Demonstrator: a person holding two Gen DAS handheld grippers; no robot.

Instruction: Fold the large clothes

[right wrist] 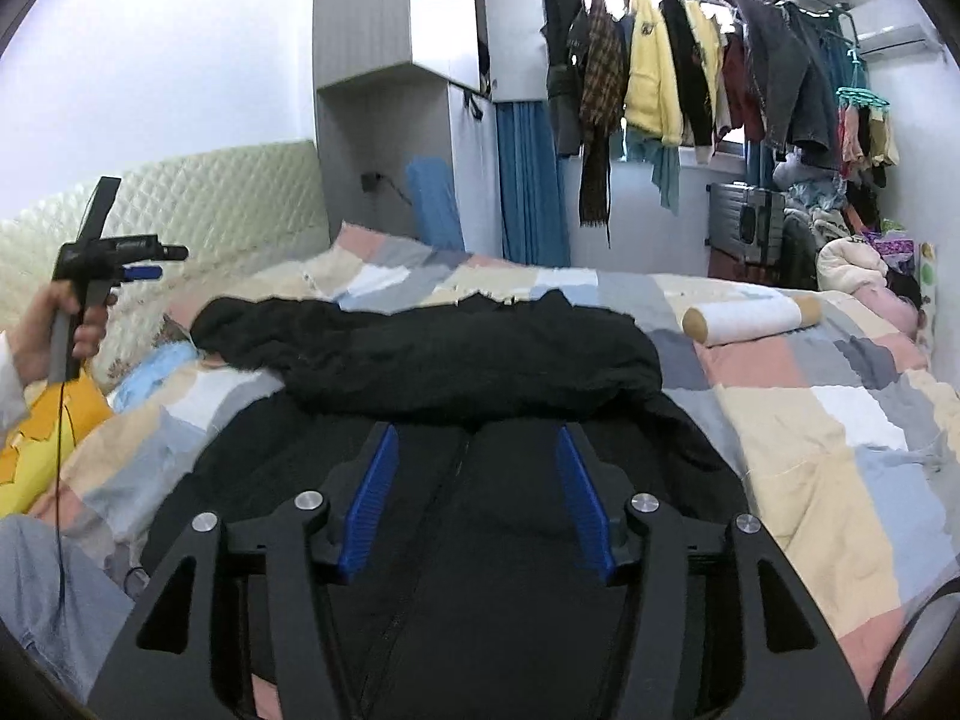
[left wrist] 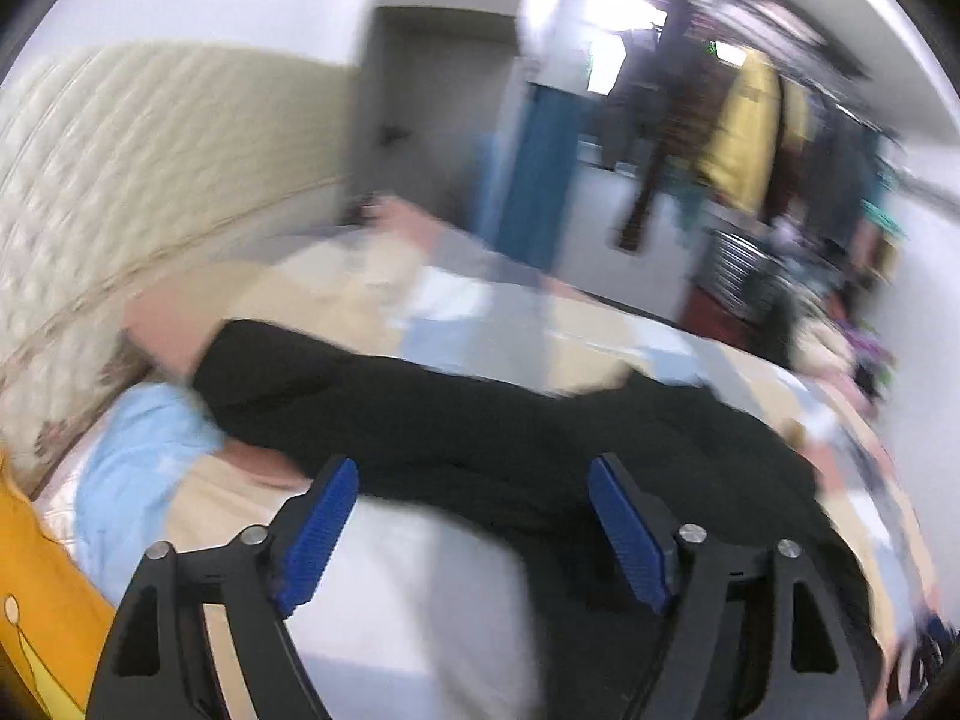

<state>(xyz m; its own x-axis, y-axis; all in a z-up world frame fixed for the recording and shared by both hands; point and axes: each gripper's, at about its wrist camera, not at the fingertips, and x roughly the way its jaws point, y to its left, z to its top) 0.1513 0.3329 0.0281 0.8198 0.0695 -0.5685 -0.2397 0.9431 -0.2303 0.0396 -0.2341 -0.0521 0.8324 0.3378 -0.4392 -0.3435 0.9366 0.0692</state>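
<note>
In the left wrist view, heavily smeared by blur, the left gripper (left wrist: 474, 531) has its two blue-padded fingers (left wrist: 318, 534) spread wide with nothing between them. The black garment (left wrist: 480, 420) lies as a dark band across the patchwork quilt (left wrist: 372, 294) just beyond the fingertips; whether the pads touch the cloth cannot be told through the blur. A light blue cloth (left wrist: 138, 468) sits to the left of the garment, near the quilted headboard (left wrist: 120, 162), and a yellow cushion (left wrist: 42, 588) shows at the lower left edge.

In the right wrist view, which is sharp, the right gripper (right wrist: 477, 501) holds its blue pads (right wrist: 366, 510) well apart, empty, above the black garment (right wrist: 456, 354). The garment spreads over the patchwork quilt (right wrist: 810, 420) directly under and ahead of the fingers, with a sleeve folded across its upper part and a zipper line running between the fingers. The left gripper (right wrist: 141, 272) is raised at far left in the person's hand (right wrist: 57, 330), well apart from the garment, beside the headboard (right wrist: 228, 198). A white roll (right wrist: 750, 315) lies on the quilt to the right, and clothes hang on a rack (right wrist: 690, 72) beyond.
</note>
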